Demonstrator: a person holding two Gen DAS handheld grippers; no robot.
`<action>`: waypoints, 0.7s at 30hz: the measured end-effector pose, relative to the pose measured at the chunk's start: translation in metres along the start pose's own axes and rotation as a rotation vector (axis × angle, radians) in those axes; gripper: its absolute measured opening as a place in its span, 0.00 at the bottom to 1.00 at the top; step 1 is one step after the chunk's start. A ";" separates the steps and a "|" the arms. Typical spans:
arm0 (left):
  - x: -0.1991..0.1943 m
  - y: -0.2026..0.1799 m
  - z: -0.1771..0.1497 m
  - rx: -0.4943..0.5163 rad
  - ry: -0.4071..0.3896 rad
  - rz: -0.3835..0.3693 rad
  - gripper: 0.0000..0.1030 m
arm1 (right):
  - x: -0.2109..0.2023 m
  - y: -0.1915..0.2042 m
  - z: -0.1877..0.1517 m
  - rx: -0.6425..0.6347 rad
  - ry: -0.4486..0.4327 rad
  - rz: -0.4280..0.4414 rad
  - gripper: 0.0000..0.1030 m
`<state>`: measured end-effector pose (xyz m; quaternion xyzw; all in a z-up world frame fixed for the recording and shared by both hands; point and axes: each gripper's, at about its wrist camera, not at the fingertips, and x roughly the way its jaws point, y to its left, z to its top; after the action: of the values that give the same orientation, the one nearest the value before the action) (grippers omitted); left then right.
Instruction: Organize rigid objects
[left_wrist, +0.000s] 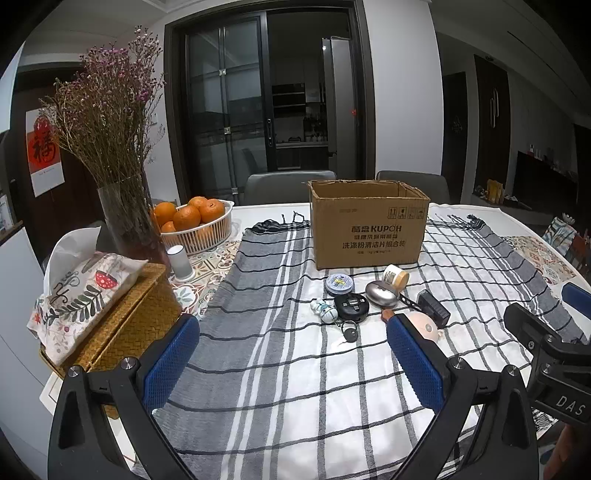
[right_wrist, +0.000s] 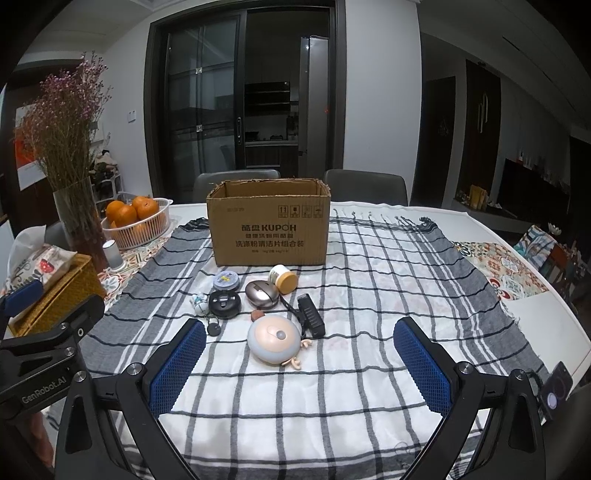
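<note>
Nearest me, both tools hover above the checked cloth with nothing in them — the left gripper and the right gripper each spread wide. Just beyond lies the clutter to be sorted: a round pink gadget, smooth and domed, likely light but slippery, best pinched across its flat sides; a black block beside it, stiff and easy to clamp; then a black disc, a shiny oval case, a small tin and a tipped jar. Farthest stands the open cardboard box — probably their destination.
</note>
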<state>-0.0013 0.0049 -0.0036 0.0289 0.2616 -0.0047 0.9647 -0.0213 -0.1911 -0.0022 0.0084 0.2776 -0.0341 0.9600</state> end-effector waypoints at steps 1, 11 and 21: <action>0.000 0.000 0.000 0.000 0.001 0.000 1.00 | 0.000 0.000 0.000 0.000 0.000 -0.001 1.00; -0.001 0.000 0.000 0.001 -0.003 0.002 1.00 | 0.000 -0.001 0.001 -0.002 -0.002 -0.002 1.00; -0.001 0.000 0.000 0.001 -0.004 0.002 1.00 | 0.000 -0.001 0.002 -0.001 -0.004 -0.003 1.00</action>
<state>-0.0019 0.0044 -0.0032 0.0298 0.2598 -0.0041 0.9652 -0.0204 -0.1925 -0.0009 0.0074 0.2756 -0.0354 0.9606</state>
